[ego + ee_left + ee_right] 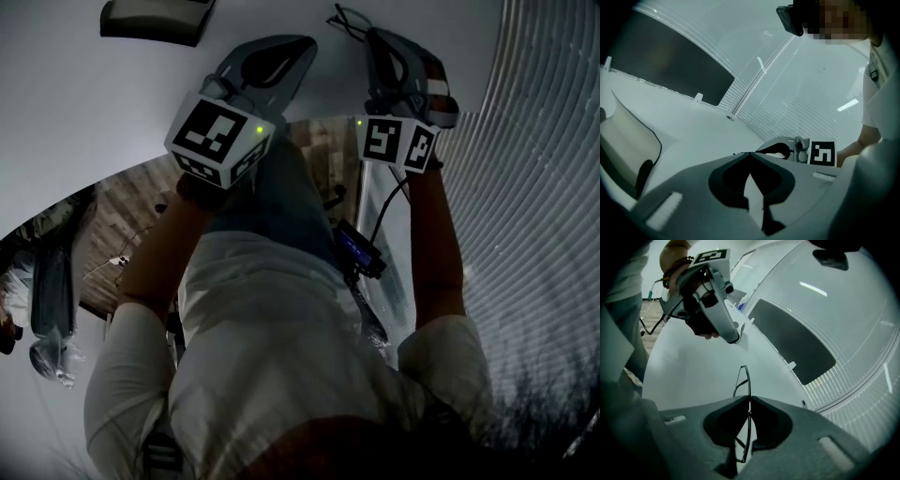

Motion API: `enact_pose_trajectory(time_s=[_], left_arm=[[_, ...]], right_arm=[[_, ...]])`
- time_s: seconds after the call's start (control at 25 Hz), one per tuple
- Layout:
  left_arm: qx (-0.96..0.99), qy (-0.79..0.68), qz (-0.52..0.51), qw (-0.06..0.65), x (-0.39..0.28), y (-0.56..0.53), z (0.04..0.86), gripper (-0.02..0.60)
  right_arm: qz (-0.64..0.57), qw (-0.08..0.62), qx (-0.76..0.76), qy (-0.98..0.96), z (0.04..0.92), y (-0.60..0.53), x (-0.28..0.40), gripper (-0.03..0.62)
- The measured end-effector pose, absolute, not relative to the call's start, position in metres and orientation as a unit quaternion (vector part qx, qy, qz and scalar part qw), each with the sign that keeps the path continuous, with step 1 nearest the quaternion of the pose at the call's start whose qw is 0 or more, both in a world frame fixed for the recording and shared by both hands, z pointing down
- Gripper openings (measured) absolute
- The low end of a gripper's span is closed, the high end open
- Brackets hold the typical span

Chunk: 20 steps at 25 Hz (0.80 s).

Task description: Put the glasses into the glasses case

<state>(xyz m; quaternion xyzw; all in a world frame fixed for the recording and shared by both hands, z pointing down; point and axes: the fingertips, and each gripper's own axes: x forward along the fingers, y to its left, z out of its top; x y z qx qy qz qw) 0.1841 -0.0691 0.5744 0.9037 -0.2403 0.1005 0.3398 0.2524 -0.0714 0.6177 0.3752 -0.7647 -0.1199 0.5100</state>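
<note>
The thin black wire glasses (743, 380) stand on edge between the jaws of my right gripper (749, 400), which is shut on the frame just above the white table (689, 366). In the head view the glasses (349, 21) stick out past the right gripper (377, 39) at the table's far side. The glasses case (628, 147) lies open to the left, with a pale lining and a dark rim; the head view shows this case (155, 21) at the top left. My left gripper (750, 153) is shut with nothing in it and hovers between the case and the glasses.
A dark rectangular panel (792, 338) lies along the table's far edge beside a ribbed white surface (544, 141). The table's curved near edge runs by my legs, with wooden floor (122, 206) below. The left gripper (712, 301) hangs close above the glasses.
</note>
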Motion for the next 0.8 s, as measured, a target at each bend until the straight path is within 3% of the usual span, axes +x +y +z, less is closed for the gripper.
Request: enact_pose_trajectory(time_s=[0.8], left_arm=[[0.926,-0.250,0.065,0.275,0.159,-0.072,0.439,0.000]], right_arm=[[-0.136,0.440,0.448,-0.766,0.432,-0.054,0.226,0.018]])
